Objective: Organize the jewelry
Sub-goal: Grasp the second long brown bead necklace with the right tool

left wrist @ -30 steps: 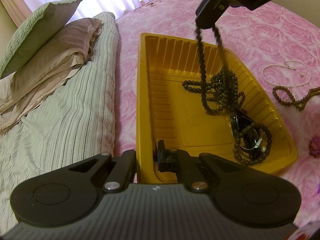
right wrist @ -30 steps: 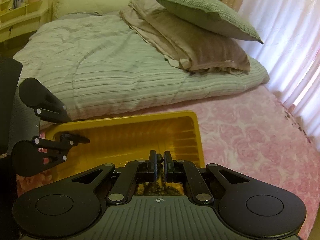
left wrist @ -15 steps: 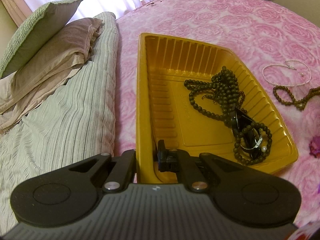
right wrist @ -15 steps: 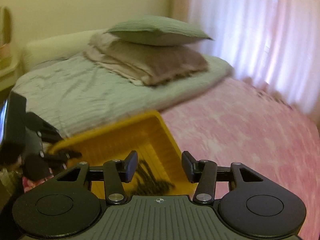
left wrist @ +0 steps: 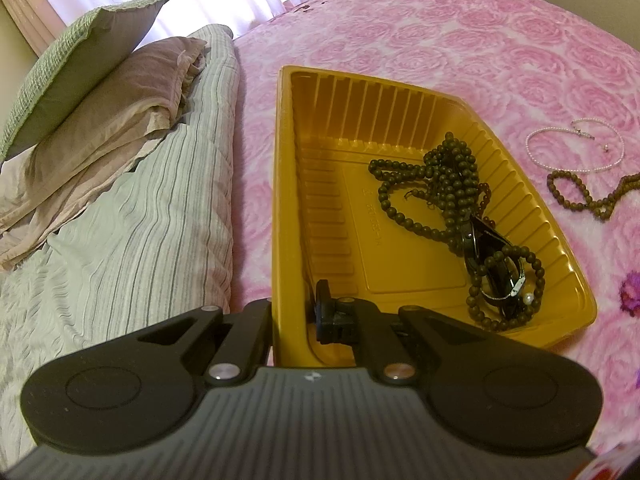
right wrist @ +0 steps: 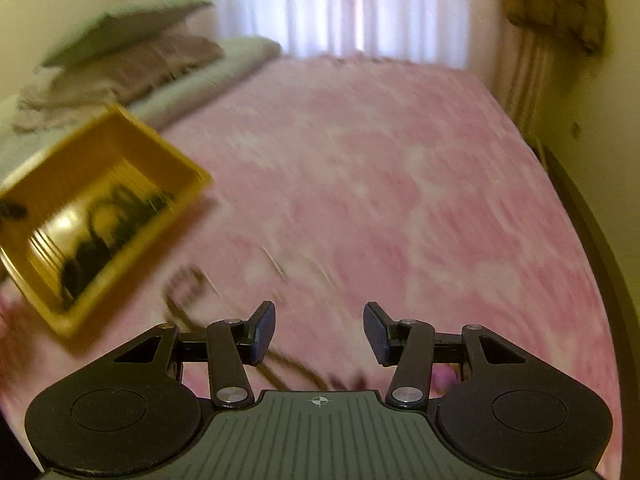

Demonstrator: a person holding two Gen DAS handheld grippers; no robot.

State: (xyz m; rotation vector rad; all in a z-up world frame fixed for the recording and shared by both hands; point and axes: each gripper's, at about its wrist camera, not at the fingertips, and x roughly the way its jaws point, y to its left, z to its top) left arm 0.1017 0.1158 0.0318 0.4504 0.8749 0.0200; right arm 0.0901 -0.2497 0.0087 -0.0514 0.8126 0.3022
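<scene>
A yellow plastic tray point(left wrist: 400, 92) lies on the pink bed. My left gripper point(left wrist: 294, 314) is shut on the tray's near left wall. A long dark bead necklace point(left wrist: 436, 184) and a dark beaded bracelet with a black item point(left wrist: 504, 280) lie in the tray. A white pearl necklace point(left wrist: 576, 148) and a brown bead strand point(left wrist: 588, 196) lie on the bedspread right of the tray. My right gripper point(right wrist: 319, 332) is open and empty above the bedspread, right of the tray point(right wrist: 188, 168). That view is blurred; thin strands point(right wrist: 188, 280) show below it.
A striped grey-green duvet point(left wrist: 132, 240) with a mauve pillow point(left wrist: 112, 104) and a green pillow point(left wrist: 76, 60) lies left of the tray. The pink rose bedspread point(left wrist: 480, 32) spreads to the right. A curtained window point(right wrist: 340, 8) and a wall point(right wrist: 600, 160) bound the bed.
My right gripper let the dark bead necklace fall into the tray, opened, left the left wrist view and swung right over the bedspread. My left gripper kept its hold on the tray.
</scene>
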